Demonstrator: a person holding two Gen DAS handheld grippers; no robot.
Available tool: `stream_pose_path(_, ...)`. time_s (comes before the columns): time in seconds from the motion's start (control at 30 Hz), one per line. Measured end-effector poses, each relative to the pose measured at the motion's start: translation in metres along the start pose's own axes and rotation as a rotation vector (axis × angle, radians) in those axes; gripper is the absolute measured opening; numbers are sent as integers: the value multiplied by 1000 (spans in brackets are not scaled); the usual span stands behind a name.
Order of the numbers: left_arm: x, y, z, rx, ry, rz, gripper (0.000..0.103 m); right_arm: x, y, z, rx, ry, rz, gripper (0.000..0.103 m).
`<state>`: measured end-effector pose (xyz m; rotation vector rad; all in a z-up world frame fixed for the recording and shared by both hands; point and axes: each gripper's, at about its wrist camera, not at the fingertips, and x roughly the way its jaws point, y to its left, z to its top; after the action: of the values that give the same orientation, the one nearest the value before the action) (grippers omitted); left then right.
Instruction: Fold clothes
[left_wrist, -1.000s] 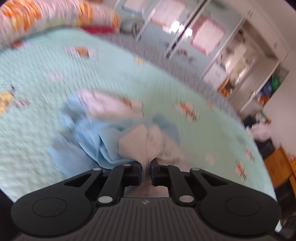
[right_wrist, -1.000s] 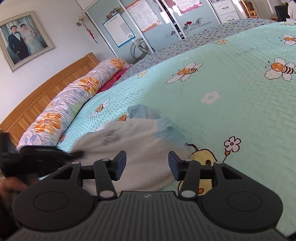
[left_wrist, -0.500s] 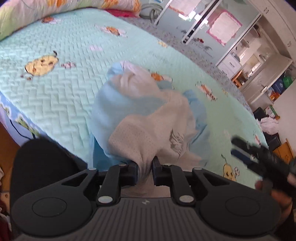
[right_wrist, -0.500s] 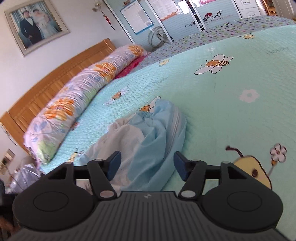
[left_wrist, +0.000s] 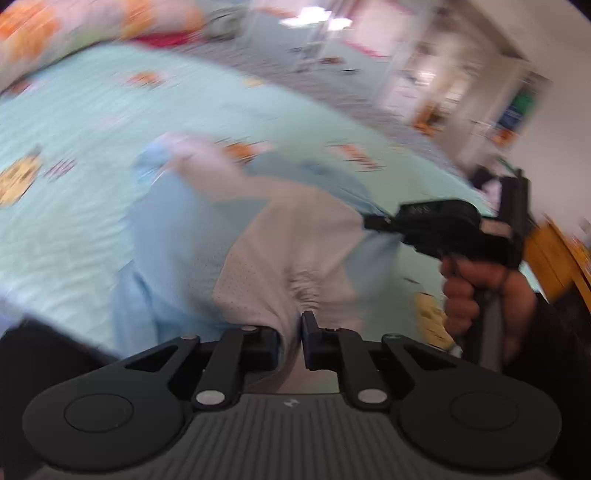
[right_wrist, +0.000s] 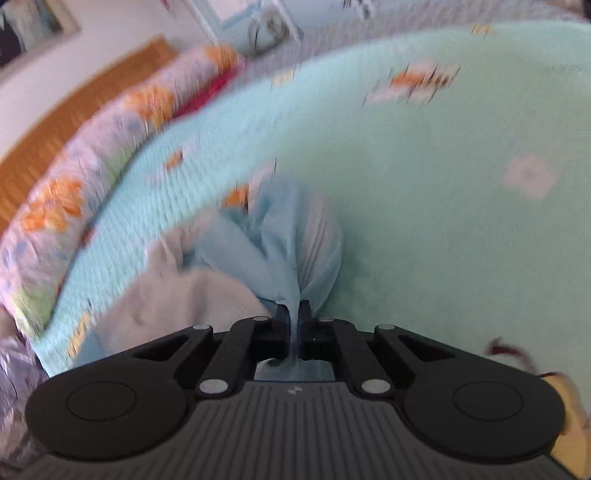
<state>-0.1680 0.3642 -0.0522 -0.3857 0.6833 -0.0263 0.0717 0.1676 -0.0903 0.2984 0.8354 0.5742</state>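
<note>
Since a moment ago my right claw (right_wrist: 294, 317) has snapped shut, pinching a fold of the pale blue garment (right_wrist: 280, 236). My left claw (left_wrist: 289, 334) is clamped on the beige mesh garment (left_wrist: 280, 266). Both garments, two counted, lie tangled on the bed (right_wrist: 424, 192) straight ahead of the claws, their bunched length running away toward the one long floral pillow (right_wrist: 92, 162).

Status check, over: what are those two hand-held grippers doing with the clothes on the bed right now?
Left hand-held gripper shut on beige fabric. Right hand-held gripper just closed, shut on light blue fabric. Clothes bunched on bedspread, not yet folded. Nothing in the way.
</note>
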Motion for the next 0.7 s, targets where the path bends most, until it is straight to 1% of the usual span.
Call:
stream_pose_path(0.03, -1, -14, -2, 75, -6, -55, 8, -20, -12, 3, 18, -65, -18, 1)
stream_pose_path(0.07, -2, -28, -4, 144, -9, -108, 8, -40, -24, 6, 35, -123, -54, 1)
stream_pose_path(0.1, 2, -40, -8, 197, 0, -152, 8, -55, -39, 9, 52, -161, -140, 2)
stream_pose_path(0.13, 8, -50, -11, 236, 15, -182, 8, -70, -52, 12, 69, -191, -217, 8)
stream_pose_path(0.17, 15, -59, -14, 269, 31, -206, 8, -83, -62, 12, 83, -199, -269, 10)
stream_pose_path(0.2, 24, -65, -17, 290, 50, -218, 8, -95, -68, 12, 90, -203, -298, 12)
stream_pose_path(0.23, 31, -70, -19, 305, 66, -226, 8, -105, -68, 10, 75, -200, -265, 22)
stream_pose_path(0.27, 35, -71, -19, 307, 75, -229, 8, -113, -65, 7, 55, -194, -226, 29)
stream_pose_path(0.3, 39, -73, -20, 310, 83, -231, 9, -114, -55, 3, 23, -177, -168, 46)
stream_pose_path(0.33, 42, -74, -19, 311, 89, -234, 9, -115, -45, -1, -10, -160, -109, 59)
stream_pose_path(0.37, 41, -73, -18, 307, 88, -235, 9, -114, -36, -4, -40, -137, -50, 63)
stream_pose_path(0.4, 39, -71, -19, 302, 86, -233, 9, -105, -25, -7, -63, -95, 16, 67)
stream_pose_path(0.43, 36, -69, -19, 297, 83, -231, 9, -92, -11, -9, -85, -47, 76, 67)
stream_pose_path(0.5, 32, -65, -20, 280, 87, -225, 9, -66, 19, -13, -136, 41, 147, 68)
stream_pose_path(0.57, 29, -62, -23, 260, 96, -215, 9, -38, 58, -18, -223, 139, 215, 68)
stream_pose_path(0.63, 28, -61, -25, 250, 100, -206, 9, -8, 93, -23, -313, 235, 277, 76)
stream_pose_path(0.67, 27, -60, -25, 248, 99, -199, 9, 4, 105, -29, -356, 273, 283, 76)
stream_pose_path(0.7, 27, -60, -25, 247, 99, -187, 9, 10, 111, -33, -389, 273, 238, 69)
